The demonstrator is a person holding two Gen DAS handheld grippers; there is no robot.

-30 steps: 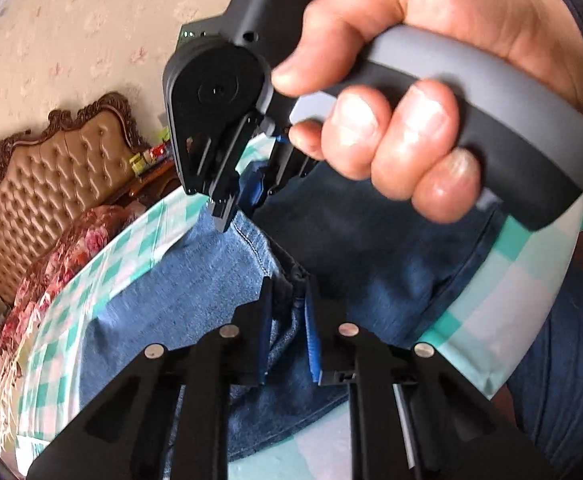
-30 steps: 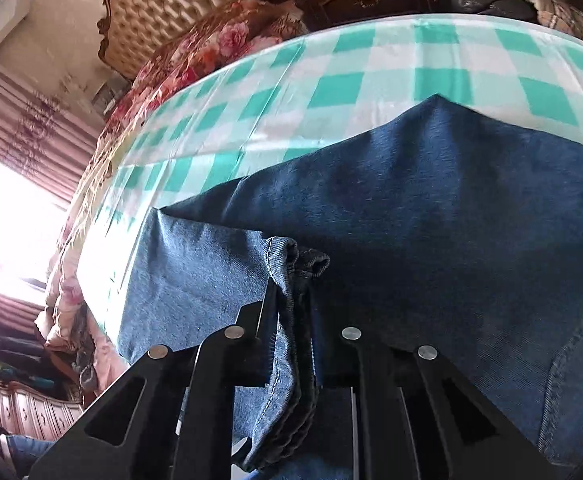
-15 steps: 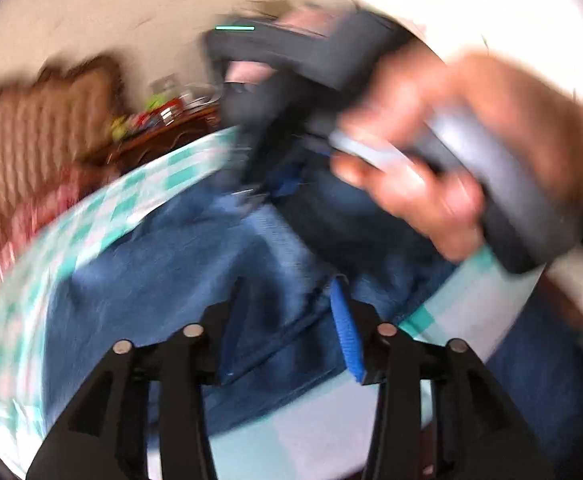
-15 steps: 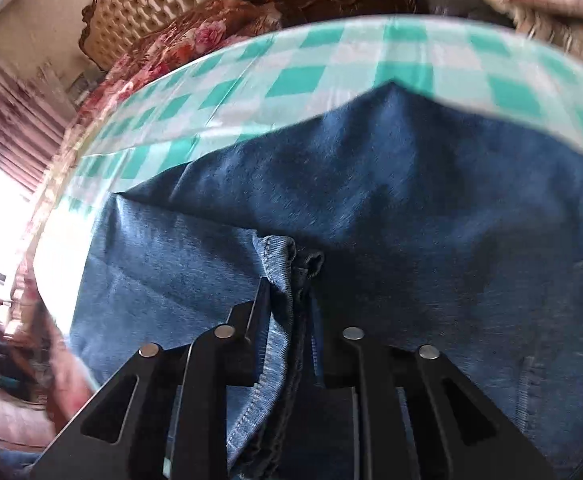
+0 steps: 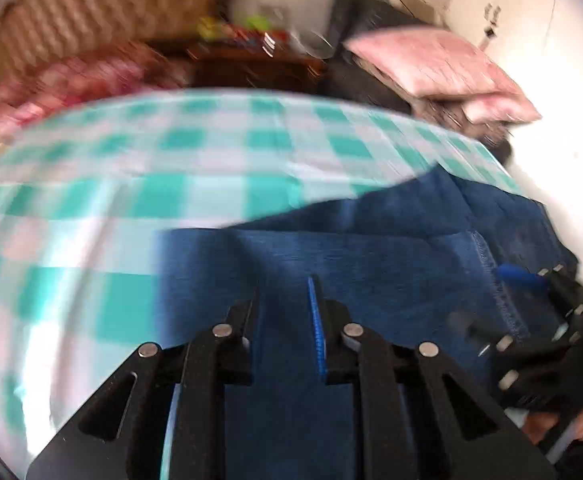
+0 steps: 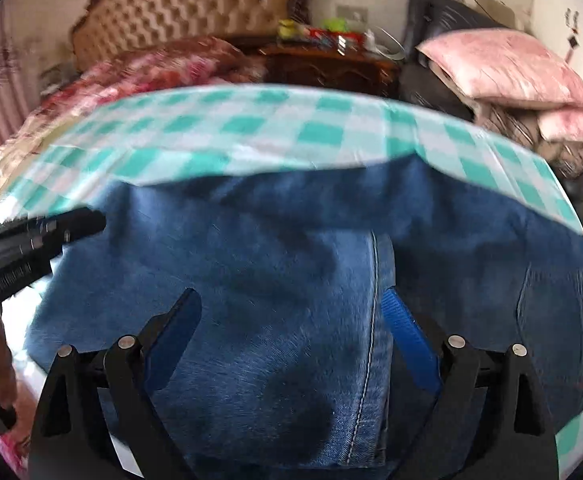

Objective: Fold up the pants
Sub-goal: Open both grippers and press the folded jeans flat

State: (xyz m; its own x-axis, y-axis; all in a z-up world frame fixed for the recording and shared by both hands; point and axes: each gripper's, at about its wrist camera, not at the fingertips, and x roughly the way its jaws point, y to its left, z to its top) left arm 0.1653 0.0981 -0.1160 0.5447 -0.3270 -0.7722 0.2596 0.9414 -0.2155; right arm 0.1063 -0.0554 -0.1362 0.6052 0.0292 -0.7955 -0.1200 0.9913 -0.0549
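Right wrist: right gripper [image 6: 287,328] fingers spread above jeans [image 6: 275,280] — left gripper [image 5: 283,312] fingers parted, empty.

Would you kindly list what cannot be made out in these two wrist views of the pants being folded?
- Left wrist view: whether the left gripper pinches the pants; its fingers are narrowly apart, motion blur hides any fabric between them.
- Left wrist view: the right gripper, blurred and cut off by the right edge.
- Right wrist view: the pants' near edge, hidden behind the open right gripper.
- Both views: small nightstand items, too blurred.
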